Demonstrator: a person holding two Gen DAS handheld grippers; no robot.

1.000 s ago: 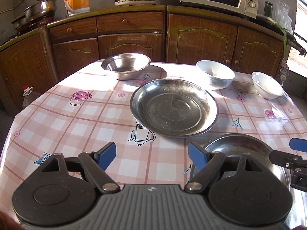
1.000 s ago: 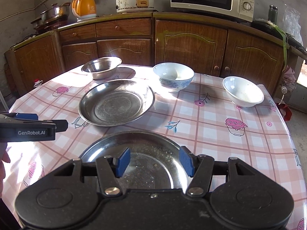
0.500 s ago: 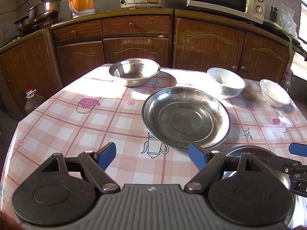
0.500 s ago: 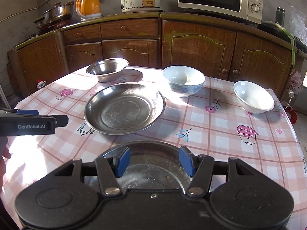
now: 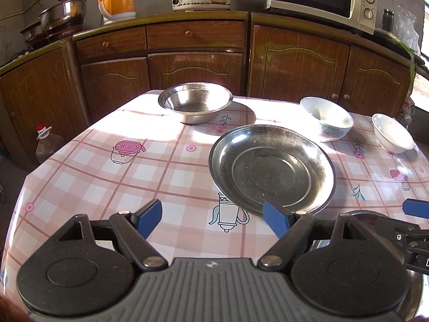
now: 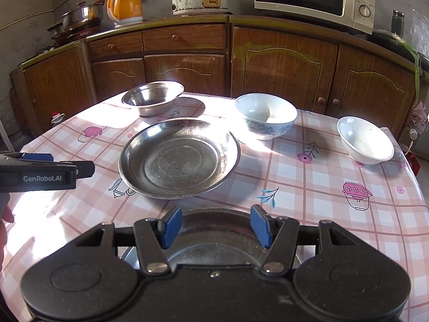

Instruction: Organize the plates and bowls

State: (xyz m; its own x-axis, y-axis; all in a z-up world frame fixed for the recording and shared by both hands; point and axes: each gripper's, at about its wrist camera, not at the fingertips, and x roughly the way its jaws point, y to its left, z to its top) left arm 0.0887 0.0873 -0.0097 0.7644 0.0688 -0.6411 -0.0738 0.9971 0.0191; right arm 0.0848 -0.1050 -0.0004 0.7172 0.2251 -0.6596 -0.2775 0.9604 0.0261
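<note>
The checked tabletop [image 6: 308,187] is seen carrying a large steel plate [image 6: 179,158] at its middle. A second steel plate [image 6: 214,230] lies nearest, under the right claw [image 6: 215,226], whose jaws are spread, nothing gripped. The left claw [image 5: 213,218] is likewise held wide and empty. Behind are set a steel bowl [image 6: 152,98], a patterned bowl [image 6: 265,115] and a white bowl [image 6: 364,139].

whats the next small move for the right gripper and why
Probably ease the right gripper down and close on the near steel plate. Its open fingers hover empty over that plate's far rim, and a matching steel plate lies just beyond for stacking.
</note>
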